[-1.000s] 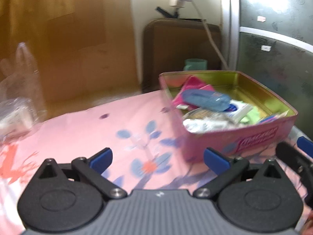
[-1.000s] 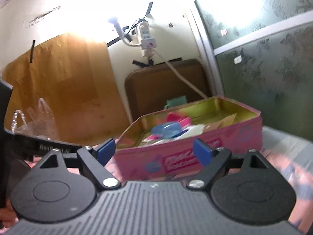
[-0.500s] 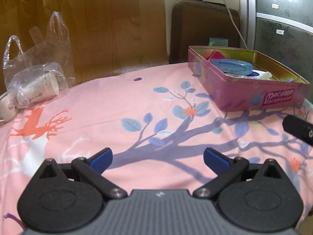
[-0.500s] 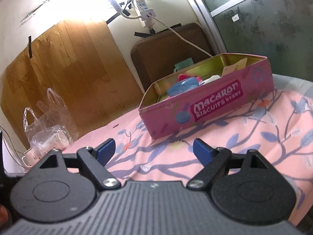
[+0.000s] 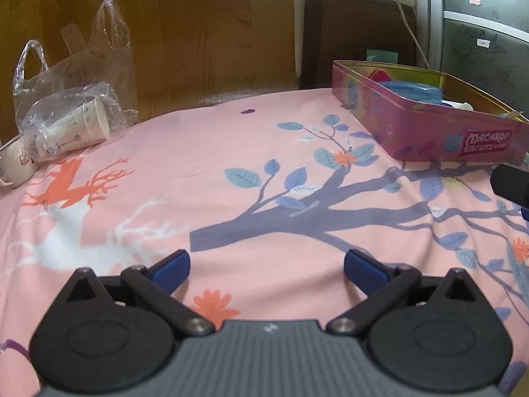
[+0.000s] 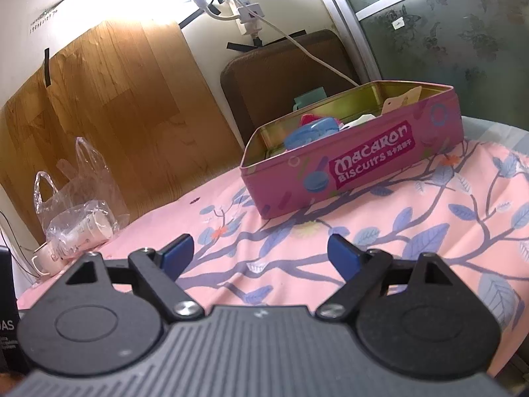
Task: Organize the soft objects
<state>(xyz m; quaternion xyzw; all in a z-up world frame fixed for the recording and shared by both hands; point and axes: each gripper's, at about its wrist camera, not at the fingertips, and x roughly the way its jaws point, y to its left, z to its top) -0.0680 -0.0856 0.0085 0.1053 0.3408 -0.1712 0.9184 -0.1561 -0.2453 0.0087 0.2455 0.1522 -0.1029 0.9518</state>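
A pink "Macaron Biscuits" tin (image 5: pixel 429 132) stands open on the pink floral cloth at the far right; it also shows in the right wrist view (image 6: pixel 363 168). It holds several soft packets, among them a blue pouch (image 5: pixel 413 91) (image 6: pixel 310 134) and a pink one (image 5: pixel 380 74). My left gripper (image 5: pixel 267 269) is open and empty, low over the cloth, well short of the tin. My right gripper (image 6: pixel 259 256) is open and empty, in front of the tin. Part of the right gripper (image 5: pixel 510 185) shows at the left wrist view's right edge.
A clear plastic bag with paper cups (image 5: pixel 72 122) (image 6: pixel 82 228) lies at the far left, next to a white mug (image 5: pixel 13 162) (image 6: pixel 44 259). A wooden board (image 6: pixel 99 109) and a brown panel (image 5: pixel 357 29) stand behind the table. A cable (image 6: pixel 314 53) hangs over the tin.
Both grippers have pulled back and away from the tin, which now sits farther off. Both stay open and empty. The bag and cups came into view.
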